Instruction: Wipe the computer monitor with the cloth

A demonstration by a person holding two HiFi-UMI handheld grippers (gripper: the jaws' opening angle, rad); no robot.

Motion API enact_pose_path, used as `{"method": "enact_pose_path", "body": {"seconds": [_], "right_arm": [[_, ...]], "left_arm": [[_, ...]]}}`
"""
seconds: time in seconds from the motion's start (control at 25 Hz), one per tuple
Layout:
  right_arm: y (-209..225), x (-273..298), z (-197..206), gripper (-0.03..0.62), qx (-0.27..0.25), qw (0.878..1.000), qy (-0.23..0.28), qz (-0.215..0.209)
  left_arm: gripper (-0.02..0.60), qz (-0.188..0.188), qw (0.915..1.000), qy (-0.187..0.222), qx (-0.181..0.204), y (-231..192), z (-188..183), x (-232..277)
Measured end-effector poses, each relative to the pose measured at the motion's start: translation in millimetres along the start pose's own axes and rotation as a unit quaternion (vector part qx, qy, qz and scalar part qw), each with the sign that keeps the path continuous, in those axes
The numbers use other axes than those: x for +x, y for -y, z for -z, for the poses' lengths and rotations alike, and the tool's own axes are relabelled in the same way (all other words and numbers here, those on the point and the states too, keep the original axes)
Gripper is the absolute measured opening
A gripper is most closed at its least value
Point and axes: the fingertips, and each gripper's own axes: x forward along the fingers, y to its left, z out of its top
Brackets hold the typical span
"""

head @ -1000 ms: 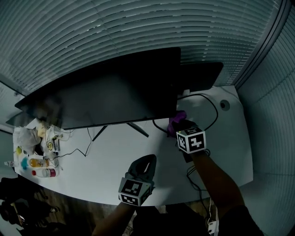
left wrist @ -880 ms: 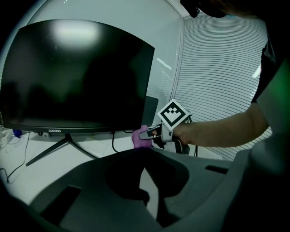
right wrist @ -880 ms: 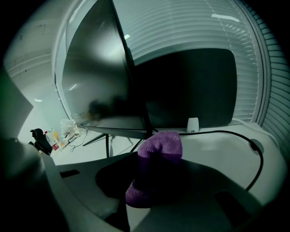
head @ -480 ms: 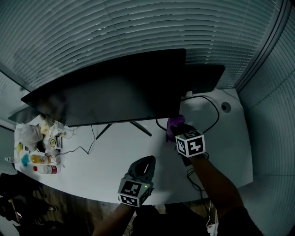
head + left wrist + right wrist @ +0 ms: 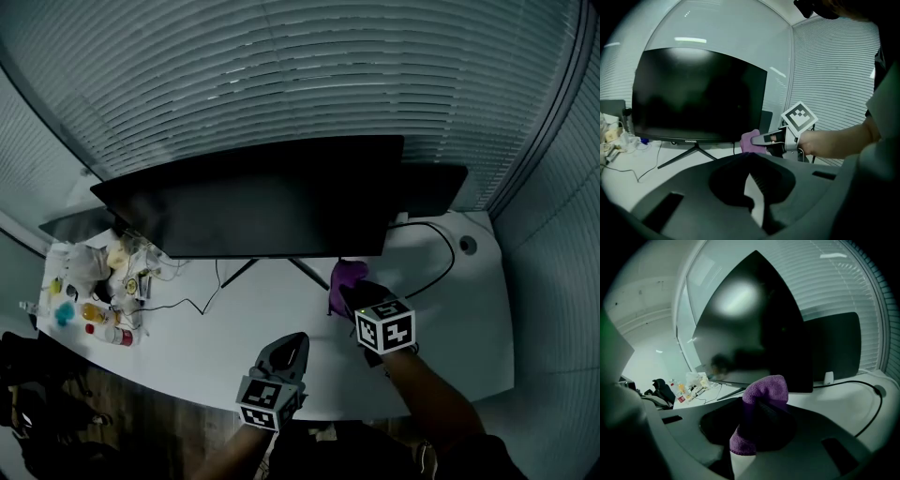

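Observation:
A wide black monitor (image 5: 253, 199) stands on the white desk (image 5: 197, 333) on thin splayed legs (image 5: 236, 273); its dark screen (image 5: 696, 93) fills the left gripper view. My right gripper (image 5: 354, 292) is shut on a purple cloth (image 5: 345, 277), just below the monitor's lower right corner and apart from the screen. In the right gripper view the cloth (image 5: 764, 387) bulges over the closed jaws of my right gripper (image 5: 764, 404), with the monitor (image 5: 750, 324) ahead. My left gripper (image 5: 292, 343) hovers at the desk's front edge, shut and empty. From it I see the cloth (image 5: 750, 140) and the right gripper (image 5: 776, 138).
A second, smaller dark screen (image 5: 433, 190) stands behind at the right. A black cable (image 5: 448, 267) loops past a grommet hole (image 5: 468, 245). Bottles, bags and thin wires (image 5: 94, 291) crowd the desk's left end. Slatted blinds (image 5: 300, 75) close off the back.
The head view has shifted, so monitor and desk sit lower and more to the right. My right gripper with the cloth has drawn slightly left and nearer. The left gripper has barely moved.

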Motion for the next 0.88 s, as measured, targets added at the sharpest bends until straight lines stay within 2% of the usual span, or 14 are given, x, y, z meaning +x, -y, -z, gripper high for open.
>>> {"method": "enact_pose_path", "body": {"seconds": [0.32,0.88], "right_arm": [[-81,-11,1,0.095,-0.012,0.999,0.012,-0.033],[-252,-32,34,0.095,-0.017,0.998,0.034,-0.041]], "left_arm": [[0.005,-0.047,0.9985,0.027,-0.006,-41,-5,-74],[0.005,-0.063,0.9953,0.063,-0.038,-116,32,-226]]}}
